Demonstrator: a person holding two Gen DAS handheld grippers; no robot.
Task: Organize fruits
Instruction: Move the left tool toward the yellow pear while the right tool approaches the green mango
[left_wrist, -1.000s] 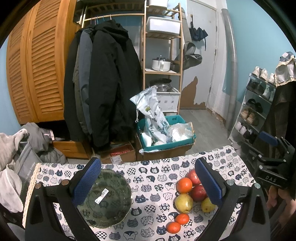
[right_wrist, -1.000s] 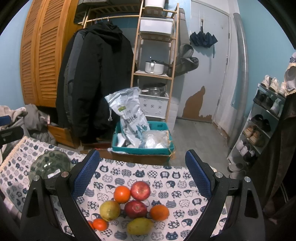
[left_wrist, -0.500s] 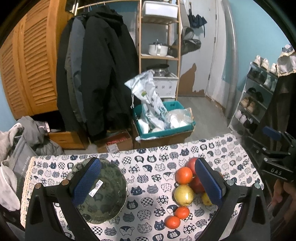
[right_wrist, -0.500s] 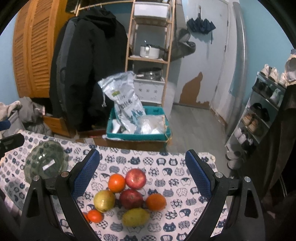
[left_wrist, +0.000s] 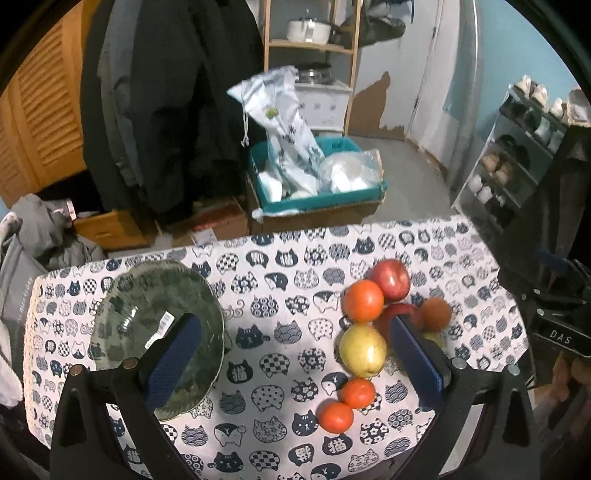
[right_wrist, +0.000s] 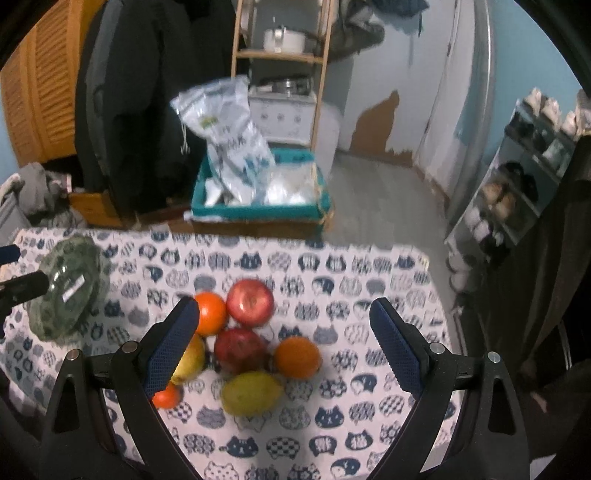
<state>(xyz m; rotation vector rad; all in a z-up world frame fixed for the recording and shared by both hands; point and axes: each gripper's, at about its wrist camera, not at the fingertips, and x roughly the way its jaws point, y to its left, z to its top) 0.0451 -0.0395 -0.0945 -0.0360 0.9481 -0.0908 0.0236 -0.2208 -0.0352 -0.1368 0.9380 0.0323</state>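
On the cat-print tablecloth (left_wrist: 280, 266) the fruits sit in a tight cluster, and the left gripper (left_wrist: 291, 350), jaws spread wide and empty, hides part of it: its right finger covers most of the lower red apple (left_wrist: 402, 314) and nearly all of a yellow-green fruit behind it. The right wrist view is motion-blurred. There the right gripper (right_wrist: 284, 332), equally spread and holding nothing, masks the yellow pear (right_wrist: 192, 358) and a small tangerine (right_wrist: 166, 397). The green glass bowl (left_wrist: 147, 314) stands empty, well left of the fruit. Compared with a second ago, both cameras have tipped downward, showing more table and larger fruit.
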